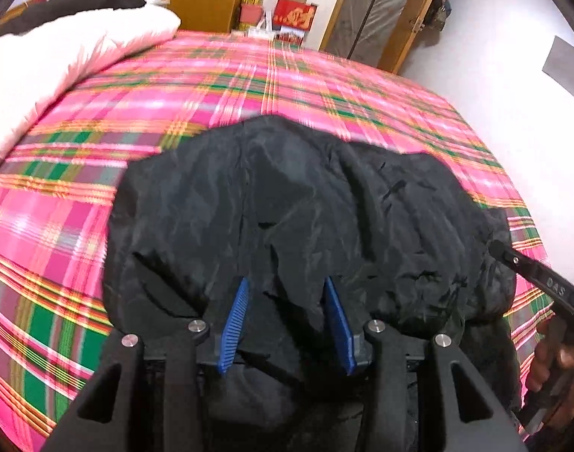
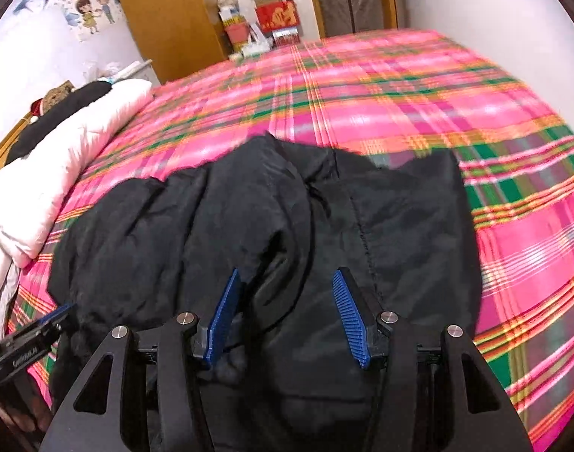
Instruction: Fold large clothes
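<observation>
Two grippers, left (image 1: pixel 287 293) & right (image 2: pixel 287 286), both unclenched, hover w/ black jacket (image 1: pixel 305 203) just below.

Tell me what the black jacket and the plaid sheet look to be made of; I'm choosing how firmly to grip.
Black jacket: looks like a thin synthetic shell, perhaps nylon or polyester, slightly padded; it has a faint sheen and fine crinkled wrinkles. Plaid sheet: seems a woven cloth, maybe cotton, matte; the pink, green and yellow stripes run through it like a weave. Blur leaves both uncertain.

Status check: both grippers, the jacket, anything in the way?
Left gripper and right gripper open over black jacket, nothing pinched. Jacket bunched on plaid bed. White quilt clear.
</observation>
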